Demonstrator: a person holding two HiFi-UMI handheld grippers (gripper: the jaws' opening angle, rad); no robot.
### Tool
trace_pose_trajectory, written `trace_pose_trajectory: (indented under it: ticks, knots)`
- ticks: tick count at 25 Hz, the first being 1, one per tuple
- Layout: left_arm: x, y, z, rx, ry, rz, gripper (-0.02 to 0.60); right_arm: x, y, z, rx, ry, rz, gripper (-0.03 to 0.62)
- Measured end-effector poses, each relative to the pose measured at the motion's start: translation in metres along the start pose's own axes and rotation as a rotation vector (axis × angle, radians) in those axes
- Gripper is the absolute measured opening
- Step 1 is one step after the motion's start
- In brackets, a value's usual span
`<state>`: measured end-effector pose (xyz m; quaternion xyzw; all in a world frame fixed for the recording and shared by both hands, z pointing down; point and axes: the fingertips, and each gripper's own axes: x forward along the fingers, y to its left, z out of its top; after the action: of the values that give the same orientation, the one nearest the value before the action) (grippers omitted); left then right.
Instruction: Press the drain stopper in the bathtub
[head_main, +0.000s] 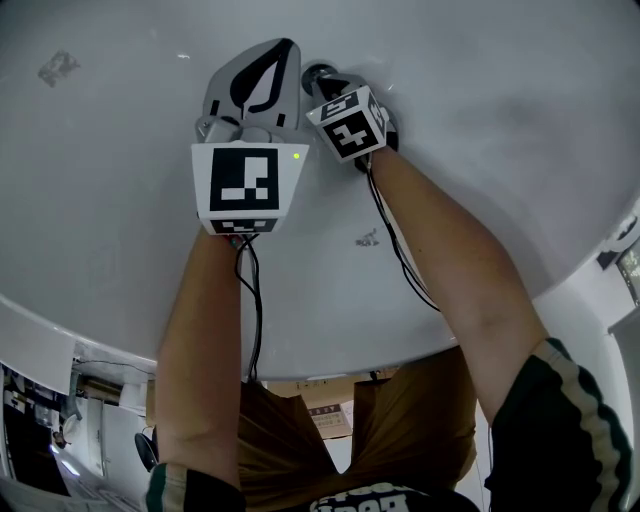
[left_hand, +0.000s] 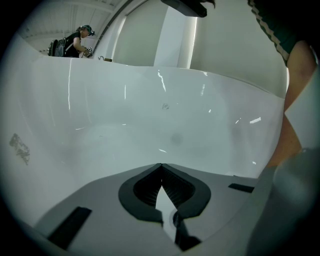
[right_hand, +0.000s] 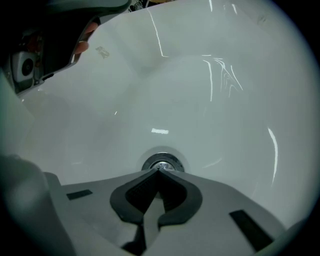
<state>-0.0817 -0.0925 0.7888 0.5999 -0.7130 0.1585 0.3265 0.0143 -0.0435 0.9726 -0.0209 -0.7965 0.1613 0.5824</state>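
Right gripper (right_hand: 159, 171), jaws pressed together, tips right at the chrome drain stopper (right_hand: 161, 162) on the bathtub (right_hand: 225, 100) floor; left gripper (left_hand: 161, 166) just left, likewise closed, empty

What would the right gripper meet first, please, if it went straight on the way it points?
The drain stopper: it lies right beyond the shut tips of the right gripper, in the tub floor. Whether they touch, I cannot tell.

Arms extended; left tool (left_hand: 161, 166) and right tool (right_hand: 159, 171) closed (tips meeting).
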Motion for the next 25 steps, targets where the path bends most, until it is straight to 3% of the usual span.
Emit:
trace_pose_trajectory:
  ticks: [14, 19, 25]
  knots:
    - [0.003, -0.005, 0.003, 0.041, -0.001, -0.023, 0.005, -0.003, 0.002, 0.000, -0.051, 0.022, 0.077, 0.009]
    - [0.003, -0.005, 0.006, 0.044, -0.013, -0.021, 0.005, -0.012, 0.004, 0.000, -0.069, -0.078, 0.123, 0.009]
    - [0.003, -0.006, 0.003, 0.050, -0.001, -0.020, 0.005, -0.011, 0.004, 0.002, -0.036, -0.086, 0.161, 0.009]
